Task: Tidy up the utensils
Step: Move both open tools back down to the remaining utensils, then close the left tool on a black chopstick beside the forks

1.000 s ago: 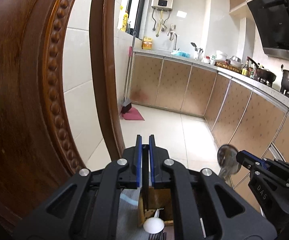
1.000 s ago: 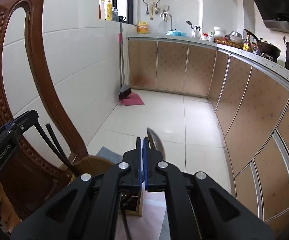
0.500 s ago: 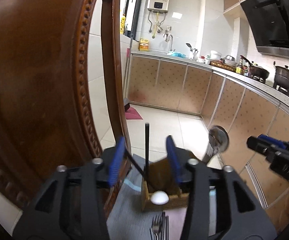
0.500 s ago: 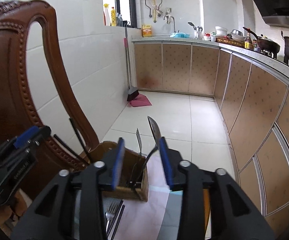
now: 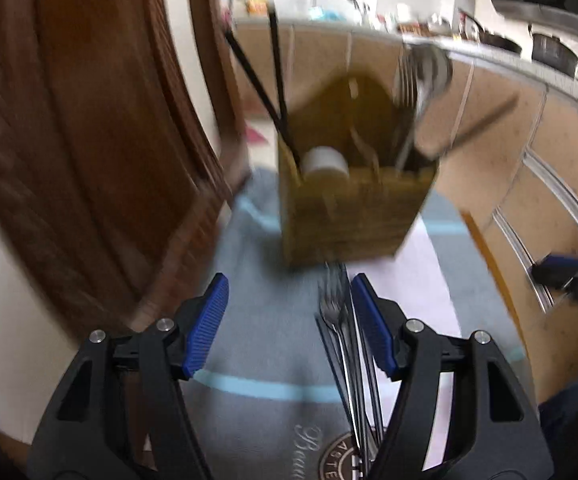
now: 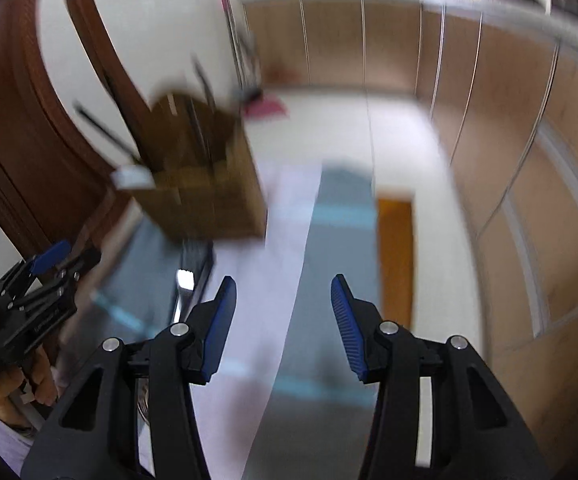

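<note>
**Left wrist view: both grippers standing empty over the mat, caddy filling up**

Left wrist view is showing the left gripper (image 5: 289, 320) tilting down over the grey mat (image 5: 261, 344), its jaws having just been opening and gripping nothing. A loose bundle of forks and dark utensils (image 5: 343, 344) is lying flat on the mat, running between the blue pads just beside the right-hand one and reaching up to the foot of the wooden caddy (image 5: 353, 208). The caddy is standing upright beyond the bundle. Inside it, two black chopsticks (image 5: 275, 80) are leaning at its left side, a white spoon (image 5: 325, 162) is sitting beside them, and a metal fork and spoon (image 5: 421, 76) are standing at its right side. A carved wooden chair (image 5: 101, 120) is rising to the caddy's left.

In the right wrist view, the right gripper (image 6: 283, 312), pointing down to the right of the caddy (image 6: 209, 200), is likewise spread and empty, its jaws having just been opening over a pale strip of the mat.
</note>
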Available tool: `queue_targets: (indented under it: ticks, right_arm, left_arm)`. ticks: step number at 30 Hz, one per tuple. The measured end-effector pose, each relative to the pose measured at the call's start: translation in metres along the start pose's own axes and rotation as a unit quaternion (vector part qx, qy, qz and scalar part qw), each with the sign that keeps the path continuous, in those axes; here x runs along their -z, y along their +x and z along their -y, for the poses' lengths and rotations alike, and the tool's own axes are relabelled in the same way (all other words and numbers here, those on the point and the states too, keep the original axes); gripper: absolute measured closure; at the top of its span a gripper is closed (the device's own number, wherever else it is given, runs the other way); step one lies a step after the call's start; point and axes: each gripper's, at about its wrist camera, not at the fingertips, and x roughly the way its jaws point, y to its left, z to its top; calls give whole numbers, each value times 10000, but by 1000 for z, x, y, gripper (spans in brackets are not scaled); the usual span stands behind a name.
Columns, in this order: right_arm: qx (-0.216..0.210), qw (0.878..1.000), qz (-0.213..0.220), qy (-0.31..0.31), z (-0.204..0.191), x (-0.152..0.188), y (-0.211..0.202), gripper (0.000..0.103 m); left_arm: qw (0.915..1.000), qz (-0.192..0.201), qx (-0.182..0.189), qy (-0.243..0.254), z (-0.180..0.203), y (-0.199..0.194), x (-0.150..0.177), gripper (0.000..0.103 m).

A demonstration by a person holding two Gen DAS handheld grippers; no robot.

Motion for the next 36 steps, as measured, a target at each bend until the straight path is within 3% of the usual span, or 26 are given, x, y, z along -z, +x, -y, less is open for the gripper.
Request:
queue_targets:
  ticks: [6,13,19,24,30,36]
  right_arm:
    - [104,9962,-861,-84,-28,31,77,54]
    - [390,9931,-1087,-176,-36,41,105,54]
    - [401,9931,-1083,-191,-34,45,103,54]
    - [368,9931,-1087,-227,-38,39,106,54]
    - [164,9933,-1084,-354,-63,26,121,54]
    - [275,9921,-1082,-567,-81,20,132,54]
  left_arm:
    - [9958,-904,112,124,0,48,28,40]
    - [9887,-1438,288,325,11,74,37,41]
    - [9879,-1517,219,236,12,77,36,40]
    - [9893,-1430,237,-154,-6,67,31,43]
    - [9874,-1547,167,-299,-14,71,34,44]
    - [9860,-1643,-61,-289,-18,74,34,45]
